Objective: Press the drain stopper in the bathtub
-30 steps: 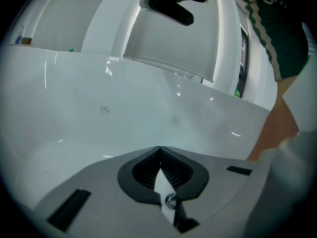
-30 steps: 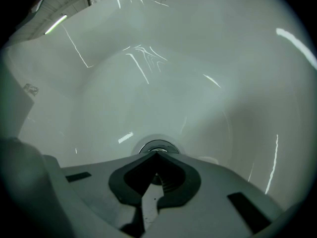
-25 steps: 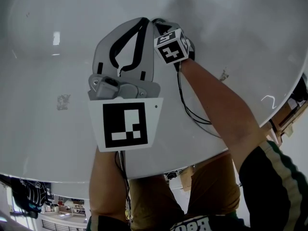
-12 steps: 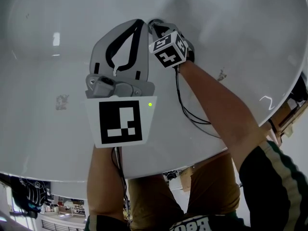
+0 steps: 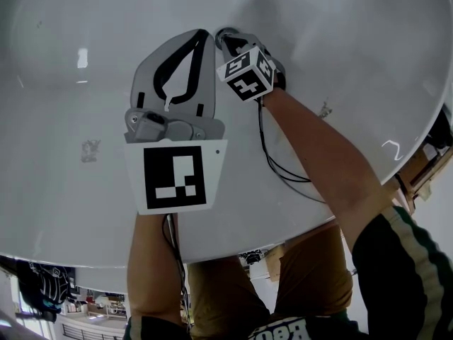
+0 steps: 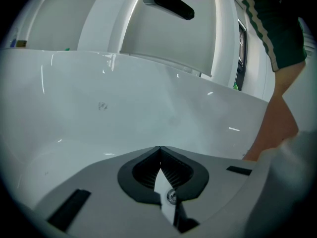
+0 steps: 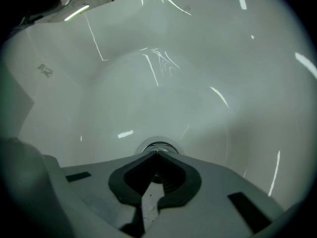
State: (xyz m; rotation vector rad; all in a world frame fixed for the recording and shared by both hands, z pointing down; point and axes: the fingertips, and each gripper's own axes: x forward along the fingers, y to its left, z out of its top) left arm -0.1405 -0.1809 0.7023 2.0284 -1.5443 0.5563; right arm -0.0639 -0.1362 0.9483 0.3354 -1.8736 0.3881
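The round metal drain stopper (image 7: pixel 157 147) sits in the white bathtub floor (image 7: pixel 163 93). My right gripper (image 7: pixel 156 153) is shut with nothing between its jaws, and its closed tip rests at the stopper's near edge. In the head view the stopper (image 5: pixel 225 34) peeks out just past the right gripper (image 5: pixel 228 42), below its marker cube. My left gripper (image 5: pixel 207 32) hovers beside it, shut and empty. In the left gripper view the left gripper's (image 6: pixel 159 148) closed tip points at the bare tub wall (image 6: pixel 148 108).
The tub's curved rim (image 5: pixel 212 250) runs along the near side, with the person's legs below it. A small mark (image 5: pixel 92 149) shows on the tub floor at left. A dark fixture (image 6: pixel 173 4) hangs above the far rim.
Both grippers have moved slightly farther into the tub, toward the drain; the right gripper's tip has closed in on the stopper.
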